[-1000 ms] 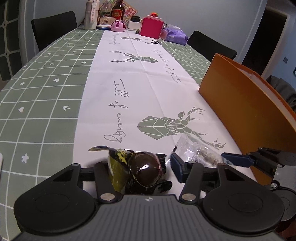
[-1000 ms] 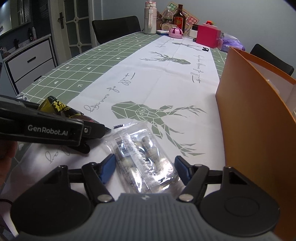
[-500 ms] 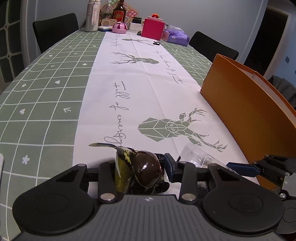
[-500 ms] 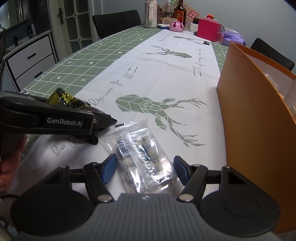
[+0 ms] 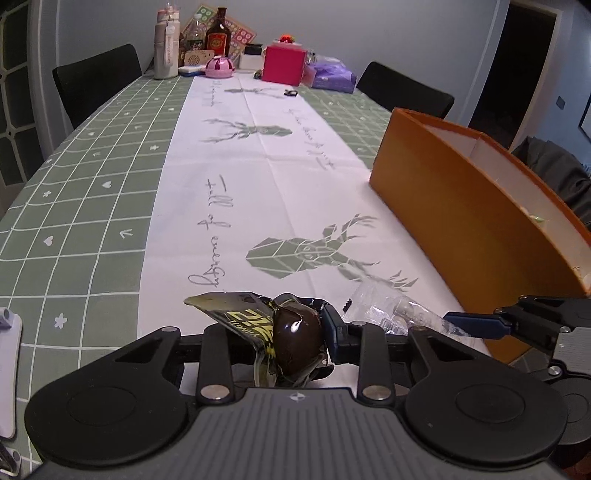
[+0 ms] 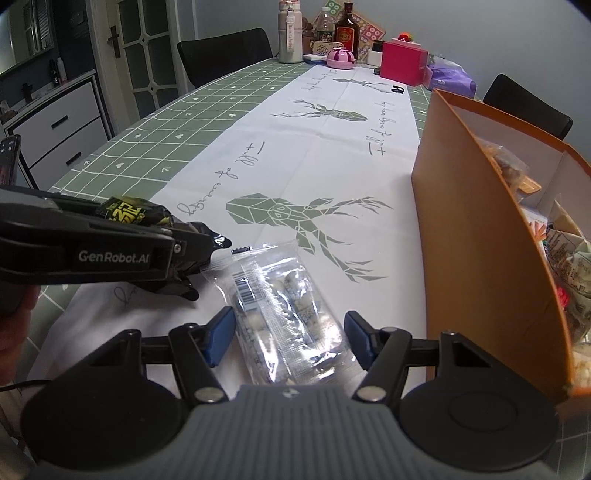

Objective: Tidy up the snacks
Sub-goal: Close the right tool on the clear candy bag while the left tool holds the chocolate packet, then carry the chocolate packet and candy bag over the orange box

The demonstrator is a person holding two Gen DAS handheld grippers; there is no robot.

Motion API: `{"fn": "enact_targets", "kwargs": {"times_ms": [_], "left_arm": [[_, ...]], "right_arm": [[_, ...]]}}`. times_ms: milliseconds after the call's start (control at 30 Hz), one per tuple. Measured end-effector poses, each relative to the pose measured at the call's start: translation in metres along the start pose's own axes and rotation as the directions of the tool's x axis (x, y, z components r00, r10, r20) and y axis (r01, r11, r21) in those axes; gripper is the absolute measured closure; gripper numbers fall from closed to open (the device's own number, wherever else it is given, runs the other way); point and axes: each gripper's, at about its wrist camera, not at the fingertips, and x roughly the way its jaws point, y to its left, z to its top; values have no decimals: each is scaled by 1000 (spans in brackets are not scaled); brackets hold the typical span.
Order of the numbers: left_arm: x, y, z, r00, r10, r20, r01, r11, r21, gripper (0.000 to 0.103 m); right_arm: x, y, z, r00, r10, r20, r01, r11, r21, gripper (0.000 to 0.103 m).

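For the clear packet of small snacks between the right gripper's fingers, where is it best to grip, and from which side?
Grip the clear packet across its narrow width, near the middle, coming from its near short end, as the right gripper already straddles it. It lies flat and long on the tablecloth, so its long edges probably suit the pads best.

A long table (image 5: 92, 192) filled the room, covered in a green grid-patterned cloth with a white deer-printed runner (image 5: 258, 177) down its middle. Black chairs (image 6: 225, 55) stood along both sides of the table. Beyond its far end rose a plain pale grey wall (image 5: 406, 33). To the left of the table stood a white drawer cabinet (image 6: 59, 136) and a glazed door (image 6: 147, 44); to its right a dark doorway (image 5: 517, 62) opened. The light was dim and cool
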Motion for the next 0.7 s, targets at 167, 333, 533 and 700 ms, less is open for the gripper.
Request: {"fn": "enact_targets", "kwargs": {"times_ms": [167, 333, 533, 700], "left_arm": [[-18, -5, 8, 999, 5, 41, -6, 1000, 17, 66], [-32, -11, 19, 998, 6, 66, -9, 999, 42, 66], [-42, -28, 40, 998, 24, 65, -32, 992, 123, 66], [-50, -42, 63, 997, 17, 79, -31, 983, 179, 66]], "right_arm": [[-15, 0, 5, 999, 8, 39, -8, 1000, -1, 40], [-33, -1, 16, 997, 10, 77, -8, 1000, -24, 40], [-54, -8, 34, 996, 17, 86, -13, 999, -47, 41], [-74, -20, 52, 994, 13, 112, -4, 997, -82, 41]]}}
